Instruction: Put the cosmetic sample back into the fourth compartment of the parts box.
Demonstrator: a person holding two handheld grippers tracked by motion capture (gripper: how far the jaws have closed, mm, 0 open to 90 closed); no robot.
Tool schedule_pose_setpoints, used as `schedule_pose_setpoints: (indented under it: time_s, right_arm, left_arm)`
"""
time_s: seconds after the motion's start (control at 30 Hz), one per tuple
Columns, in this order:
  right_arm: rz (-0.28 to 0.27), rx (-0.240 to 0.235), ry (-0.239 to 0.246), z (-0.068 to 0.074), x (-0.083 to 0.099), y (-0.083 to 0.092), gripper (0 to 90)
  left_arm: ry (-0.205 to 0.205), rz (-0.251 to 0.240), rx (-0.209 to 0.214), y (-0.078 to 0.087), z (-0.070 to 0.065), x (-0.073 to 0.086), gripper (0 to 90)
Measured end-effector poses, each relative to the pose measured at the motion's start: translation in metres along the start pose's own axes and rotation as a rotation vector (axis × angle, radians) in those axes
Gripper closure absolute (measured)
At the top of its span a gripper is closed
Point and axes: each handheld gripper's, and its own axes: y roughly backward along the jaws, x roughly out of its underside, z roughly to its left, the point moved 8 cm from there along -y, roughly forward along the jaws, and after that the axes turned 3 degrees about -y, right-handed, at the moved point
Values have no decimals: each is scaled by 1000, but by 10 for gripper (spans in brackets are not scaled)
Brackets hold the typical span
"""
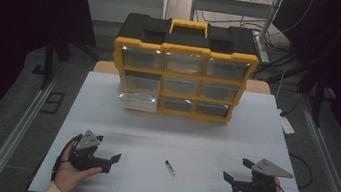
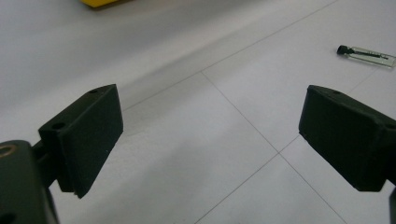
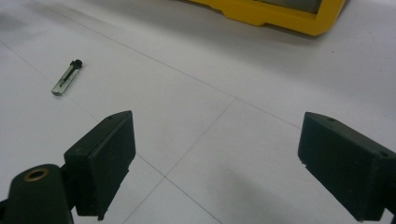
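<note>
High view: a small glass vial (image 1: 169,167) with a black cap lies on the white table (image 1: 213,137), between the left gripper (image 1: 108,160) and the right gripper (image 1: 233,179), apart from both; each gripper's jaws stand wide, holding nothing

We saw a small clear glass vial with a black cap (image 1: 169,167) lying flat on its side on the white table (image 1: 202,141), near the front edge and roughly midway across. Its capped end pointed away toward the far side. It lay alone, touching nothing but the tabletop.
</note>
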Motion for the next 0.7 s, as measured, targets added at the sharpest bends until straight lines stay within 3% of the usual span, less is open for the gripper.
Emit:
schedule_pose_setpoints:
  time_s: [0.7]
  right_arm:
    - [27,16,-5,0,3,-3,124]
  left_arm:
    - [0,-2,10,-1,0,0,71]
